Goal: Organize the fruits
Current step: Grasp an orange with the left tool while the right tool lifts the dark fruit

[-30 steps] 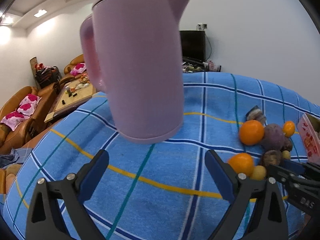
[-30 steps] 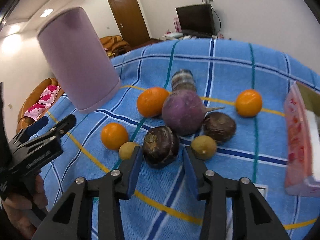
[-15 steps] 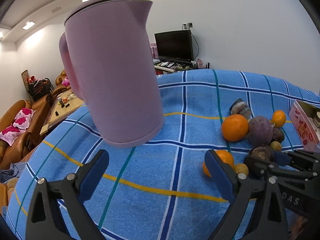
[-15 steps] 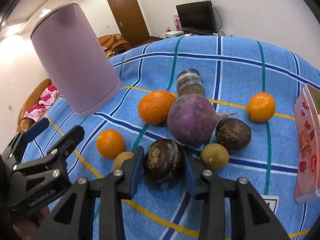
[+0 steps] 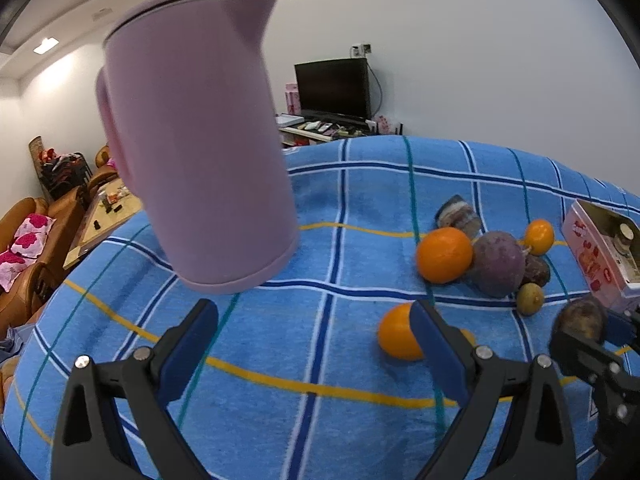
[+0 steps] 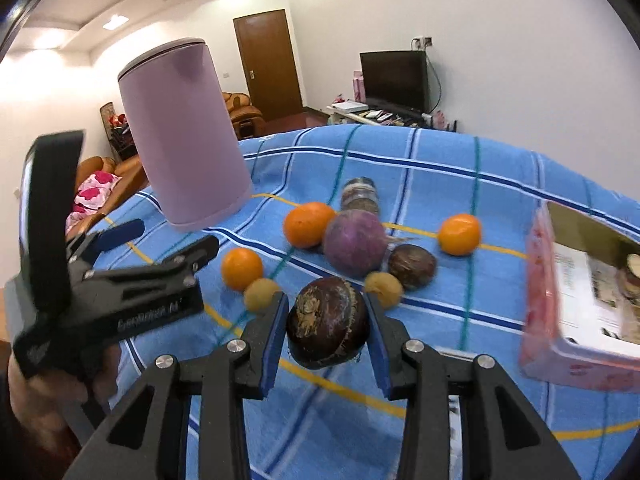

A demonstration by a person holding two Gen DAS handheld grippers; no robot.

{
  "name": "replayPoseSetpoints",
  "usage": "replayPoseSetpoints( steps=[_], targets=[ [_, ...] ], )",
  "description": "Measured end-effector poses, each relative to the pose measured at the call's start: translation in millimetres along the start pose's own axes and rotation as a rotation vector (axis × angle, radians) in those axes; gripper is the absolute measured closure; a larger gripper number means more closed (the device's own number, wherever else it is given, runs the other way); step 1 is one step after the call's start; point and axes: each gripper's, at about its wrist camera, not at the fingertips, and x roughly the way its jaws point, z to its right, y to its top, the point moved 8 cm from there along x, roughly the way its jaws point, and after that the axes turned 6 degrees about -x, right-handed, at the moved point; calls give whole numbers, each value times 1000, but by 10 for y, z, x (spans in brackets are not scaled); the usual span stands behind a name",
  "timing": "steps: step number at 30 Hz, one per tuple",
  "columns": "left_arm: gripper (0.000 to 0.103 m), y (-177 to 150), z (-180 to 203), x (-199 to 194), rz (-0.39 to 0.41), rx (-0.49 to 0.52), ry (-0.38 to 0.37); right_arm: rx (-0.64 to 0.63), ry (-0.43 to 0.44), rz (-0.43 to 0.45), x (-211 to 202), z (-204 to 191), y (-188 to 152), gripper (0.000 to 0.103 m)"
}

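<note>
Right claw [image 6: 326, 322] squeezes a dark round fruit [image 6: 327, 322] at the bottom middle, above the blue table [image 6: 500, 184]. Left claw [image 5: 314, 340] is wide apart; an orange [image 5: 396, 334] sits just right of it.

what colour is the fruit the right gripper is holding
Dark maroon-brown fruit, with a rough tan patch; clearest in the right wrist view.

Three oranges [image 6: 309, 224] [image 6: 241, 269] [image 6: 459, 234]; two dark fruits [image 6: 328, 322] [image 6: 412, 266]; two small yellow fruits [image 6: 262, 294] [image 6: 384, 287]; one purple turnip [image 6: 354, 241]; one kettle [image 6: 182, 136]; one box [image 6: 576, 304].
</note>
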Motion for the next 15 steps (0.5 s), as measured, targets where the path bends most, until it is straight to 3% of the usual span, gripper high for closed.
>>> replayPoseSetpoints(
  steps=[6,11,15],
  targets=[
    [8,-24,112,48,-19,17,-9,22,-17,6,-56,108,-52,63],
    [9,-23,208,141,-67,-44,-80,25,-10,-4,-14,89,-70,63],
    [15,-61,431,177,-103,-13,-117,42,-1,-16,16,99,-93,63]
  ],
)
